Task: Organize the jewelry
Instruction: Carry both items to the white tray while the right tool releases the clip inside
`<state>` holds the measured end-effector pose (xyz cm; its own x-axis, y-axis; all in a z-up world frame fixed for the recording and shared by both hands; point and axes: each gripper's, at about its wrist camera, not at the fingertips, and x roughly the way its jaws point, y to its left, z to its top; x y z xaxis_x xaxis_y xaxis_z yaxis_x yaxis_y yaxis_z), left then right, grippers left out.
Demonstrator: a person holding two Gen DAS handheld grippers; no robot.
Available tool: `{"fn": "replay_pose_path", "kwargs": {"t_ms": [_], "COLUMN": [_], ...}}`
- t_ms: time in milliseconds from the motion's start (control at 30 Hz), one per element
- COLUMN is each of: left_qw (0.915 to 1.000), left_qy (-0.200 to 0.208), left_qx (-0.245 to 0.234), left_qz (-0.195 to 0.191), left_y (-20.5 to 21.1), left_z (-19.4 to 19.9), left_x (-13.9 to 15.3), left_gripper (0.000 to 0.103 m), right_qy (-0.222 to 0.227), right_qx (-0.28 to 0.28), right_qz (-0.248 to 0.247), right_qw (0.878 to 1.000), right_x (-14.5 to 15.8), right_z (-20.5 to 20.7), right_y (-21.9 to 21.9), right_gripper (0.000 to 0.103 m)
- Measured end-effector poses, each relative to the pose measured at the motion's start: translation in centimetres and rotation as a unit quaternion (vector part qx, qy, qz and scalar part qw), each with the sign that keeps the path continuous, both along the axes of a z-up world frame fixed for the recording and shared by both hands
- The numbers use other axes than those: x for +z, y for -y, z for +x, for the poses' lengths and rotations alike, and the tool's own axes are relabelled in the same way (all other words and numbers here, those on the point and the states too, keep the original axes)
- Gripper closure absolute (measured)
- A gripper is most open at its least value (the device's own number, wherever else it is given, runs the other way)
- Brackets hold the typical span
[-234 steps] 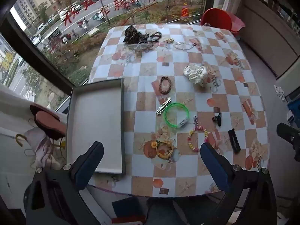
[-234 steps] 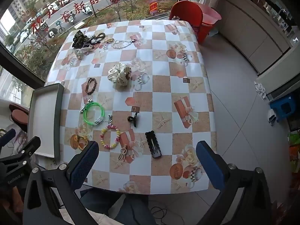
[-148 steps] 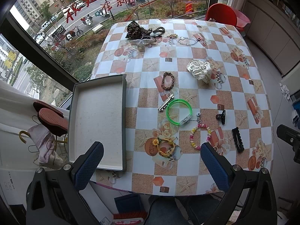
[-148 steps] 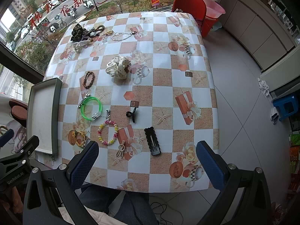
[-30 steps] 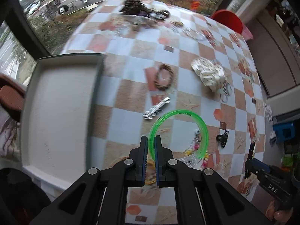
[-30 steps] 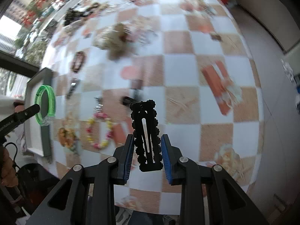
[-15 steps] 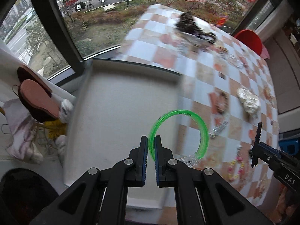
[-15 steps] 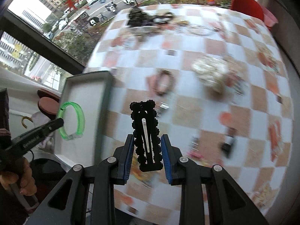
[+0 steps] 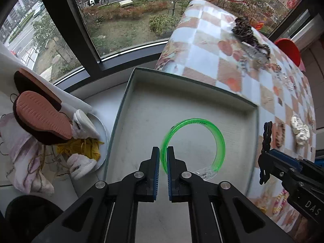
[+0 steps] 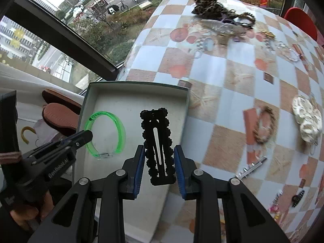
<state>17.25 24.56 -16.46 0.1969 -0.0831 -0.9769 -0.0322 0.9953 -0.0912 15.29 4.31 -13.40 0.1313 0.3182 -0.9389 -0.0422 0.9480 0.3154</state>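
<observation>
The green bangle (image 9: 202, 139) is pinched by its rim between the closed jaws of the left gripper (image 9: 163, 158) and is held above the floor of the grey tray (image 9: 141, 105), which sits at the window-side edge of the checked tabletop (image 10: 232, 75). The black hair clip (image 10: 159, 145) is clamped upright by the right gripper (image 10: 159, 162) over the tray's table-side edge. A braided bracelet (image 10: 264, 127) and a cream scrunchie (image 10: 308, 121) are seen farther in on the tabletop.

The right claw (image 10: 159, 163) grips a black hair clip (image 10: 157, 145) (held upright) above the grey tray (image 10: 129, 99).
</observation>
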Motion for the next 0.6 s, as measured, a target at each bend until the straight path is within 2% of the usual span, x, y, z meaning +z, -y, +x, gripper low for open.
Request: {"fn": "replay_pose_path", "kwargs": {"t_ms": [267, 600], "left_qw": [0.9998, 0.9986], "left_qy": [-0.014, -0.009], "left_qx": [-0.012, -0.038], "left_qz": [0.012, 0.036], "left_y": [0.2, 0.8], "left_z": [1.5, 1.3], "left_x": [-3.0, -3.4], "left_gripper": [0.092, 0.092], "right_qy": [-0.021, -0.044], "right_qx": [-0.002, 0.001], "right_qz": [-0.013, -0.024], "right_qw": [1.0, 0.999], "right_x": [-3.2, -5.9], "right_z": [2.6, 3.8], "right_y": [-1.5, -2.5], "right_gripper": [0.071, 0.07]}}
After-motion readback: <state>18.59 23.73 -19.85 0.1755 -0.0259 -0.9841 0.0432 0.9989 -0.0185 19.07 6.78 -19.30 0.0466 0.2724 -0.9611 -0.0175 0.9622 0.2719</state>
